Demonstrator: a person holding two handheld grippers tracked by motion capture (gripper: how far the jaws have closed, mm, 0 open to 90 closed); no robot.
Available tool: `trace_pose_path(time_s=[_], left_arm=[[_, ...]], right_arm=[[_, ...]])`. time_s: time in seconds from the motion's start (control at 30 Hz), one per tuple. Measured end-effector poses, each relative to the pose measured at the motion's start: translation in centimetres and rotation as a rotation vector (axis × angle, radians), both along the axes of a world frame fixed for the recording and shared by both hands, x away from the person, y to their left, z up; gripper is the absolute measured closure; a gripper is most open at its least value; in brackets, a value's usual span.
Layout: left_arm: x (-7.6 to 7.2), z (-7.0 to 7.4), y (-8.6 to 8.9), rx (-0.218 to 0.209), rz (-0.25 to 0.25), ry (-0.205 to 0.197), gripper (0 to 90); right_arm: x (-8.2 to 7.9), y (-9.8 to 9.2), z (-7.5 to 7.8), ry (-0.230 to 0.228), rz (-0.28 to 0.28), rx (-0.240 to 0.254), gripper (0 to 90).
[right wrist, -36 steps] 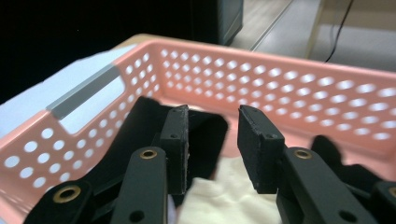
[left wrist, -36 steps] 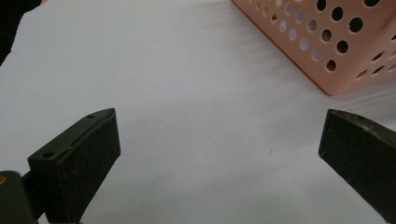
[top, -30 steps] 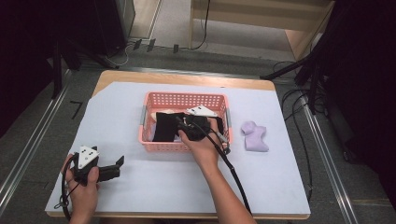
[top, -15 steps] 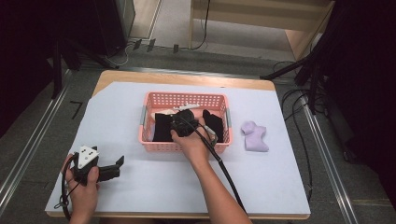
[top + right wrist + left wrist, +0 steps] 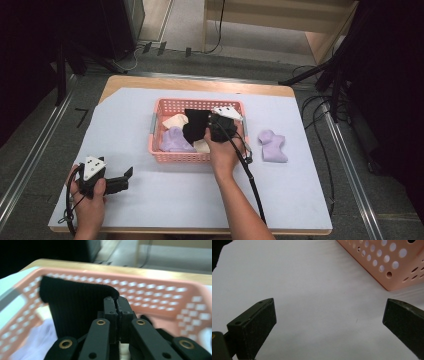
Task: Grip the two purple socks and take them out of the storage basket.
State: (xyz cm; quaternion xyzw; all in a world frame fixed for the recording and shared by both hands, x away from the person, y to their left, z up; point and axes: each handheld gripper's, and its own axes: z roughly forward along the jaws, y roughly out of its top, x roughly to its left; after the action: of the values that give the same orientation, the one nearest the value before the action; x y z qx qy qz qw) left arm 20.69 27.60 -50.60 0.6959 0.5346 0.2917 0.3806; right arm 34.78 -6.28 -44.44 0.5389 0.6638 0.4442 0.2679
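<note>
A pink perforated basket (image 5: 197, 156) stands mid-table and holds a cream sock (image 5: 175, 121), a lilac sock (image 5: 175, 141) and a black sock (image 5: 195, 125). My right gripper (image 5: 210, 125) is over the basket's right half, shut on the black sock (image 5: 75, 305), which hangs lifted from its jaws. Behind the sock in the right gripper view is the basket wall (image 5: 160, 292). My left gripper (image 5: 122, 179) rests on the white sheet at the front left, open with nothing between its fingers (image 5: 254, 325). The basket corner (image 5: 387, 267) lies ahead of it.
Another lilac sock (image 5: 272, 146) lies on the white sheet (image 5: 165, 195) right of the basket. The right gripper's cable (image 5: 250, 175) trails along the forearm to the table's front edge. Dark stands and cables lie on the floor around the table.
My right gripper has lifted the black sock and drawn it toward the basket's right side, uncovering the cream and lilac socks. The left gripper has stayed put.
</note>
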Motion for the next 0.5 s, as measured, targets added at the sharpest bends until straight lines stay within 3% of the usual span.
trace_pose_path(time_s=[0.1, 0.13, 0.17, 0.2, 0.23, 0.27, 0.3, 0.43, 0.5], left_arm=[[0.0, 0.0, 0.0, 0.002, 0.001, 0.000, 0.0], [0.0, 0.0, 0.0, 0.002, 0.002, 0.000, 0.0], [0.0, 0.0, 0.0, 0.001, 0.003, 0.000, 0.0], [0.0, 0.0, 0.0, 0.002, 0.002, 0.001, 0.0], [0.0, 0.0, 0.0, 0.003, 0.004, 0.000, 0.0], [0.0, 0.0, 0.0, 0.003, 0.003, -0.001, 0.0], [0.0, 0.0, 0.0, 0.003, 0.004, 0.000, 0.0], [0.0, 0.0, 0.0, 0.001, 0.001, 0.000, 0.0], [0.0, 0.0, 0.0, 0.000, -0.001, 0.003, 0.0]], right_arm=[[-0.3, -0.2, 0.2, -0.051, -0.023, -0.011, 72.0], [-0.3, -0.2, 0.2, -0.051, -0.023, -0.011, 72.0], [-0.4, 0.0, 0.3, -0.058, -0.008, -0.002, 71.1], [-0.7, 0.8, 0.3, -0.049, 0.060, 0.026, 71.8], [-0.7, 0.8, 0.3, -0.049, 0.060, 0.026, 71.8], [-0.6, 1.2, 0.2, -0.035, 0.096, 0.032, 72.9], [-0.6, 1.9, 0.0, 0.012, 0.156, 0.035, 73.8], [-0.2, 3.9, -1.1, 0.153, 0.271, 0.010, 76.0], [0.0, 4.8, -1.5, 0.192, 0.287, -0.058, 76.6]])
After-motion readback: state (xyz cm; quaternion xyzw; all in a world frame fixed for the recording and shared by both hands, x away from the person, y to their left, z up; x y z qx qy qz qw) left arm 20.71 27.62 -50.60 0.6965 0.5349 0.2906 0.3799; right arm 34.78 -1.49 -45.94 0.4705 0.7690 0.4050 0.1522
